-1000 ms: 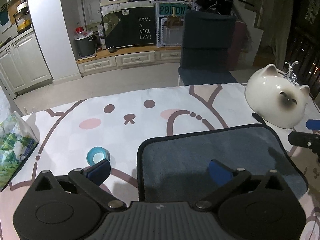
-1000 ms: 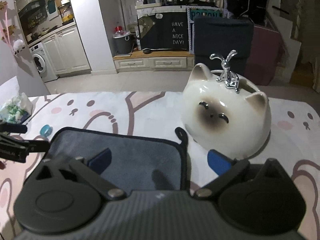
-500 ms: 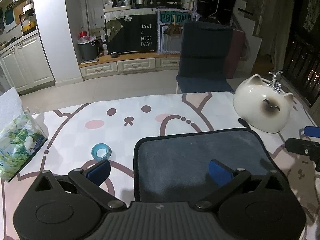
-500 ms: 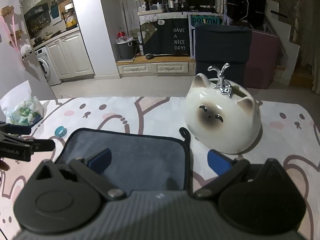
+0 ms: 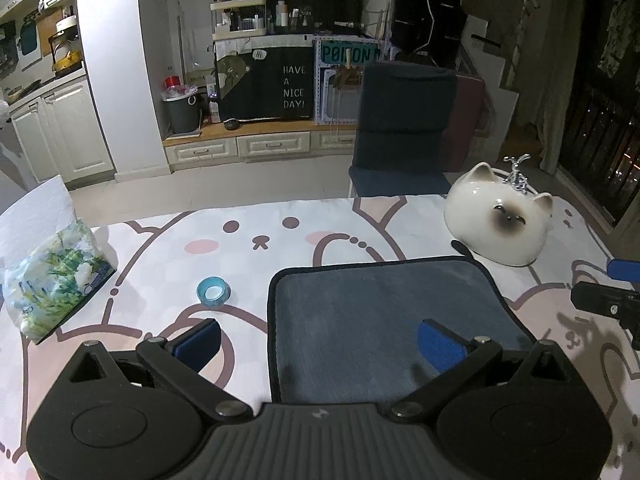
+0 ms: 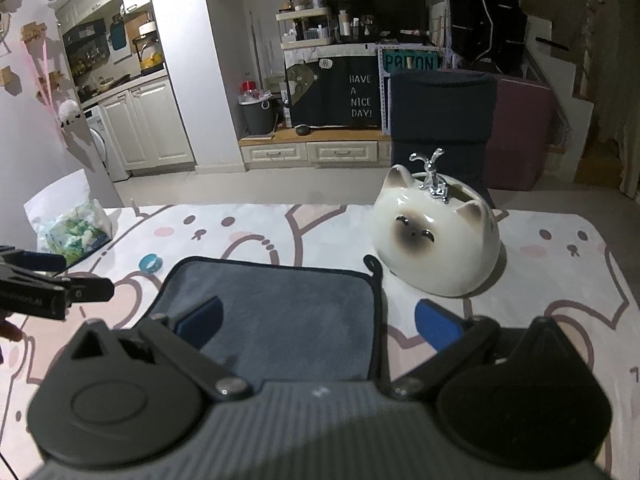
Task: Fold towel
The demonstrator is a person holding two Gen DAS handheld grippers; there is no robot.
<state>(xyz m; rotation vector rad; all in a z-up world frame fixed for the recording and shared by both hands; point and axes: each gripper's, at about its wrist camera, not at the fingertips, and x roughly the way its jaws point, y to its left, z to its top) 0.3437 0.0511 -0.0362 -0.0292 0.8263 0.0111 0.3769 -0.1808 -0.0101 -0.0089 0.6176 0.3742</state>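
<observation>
While your left gripper (image 5: 318, 342) hangs with its jaws spread wide and empty, its blue pads straddle the left edge of the grey towel (image 5: 384, 312) — flat on the bunny-print surface (image 5: 256, 240). Your right gripper (image 6: 318, 322) is likewise released, straddling the towel's right edge just beside the cat-shaped ceramic pot (image 6: 436, 240).

Both wrist views look forward over table, close above towel (image 5: 384, 312) (image 6: 280, 312); share cat bowl (image 5: 500, 228) (image 6: 436, 244)
</observation>
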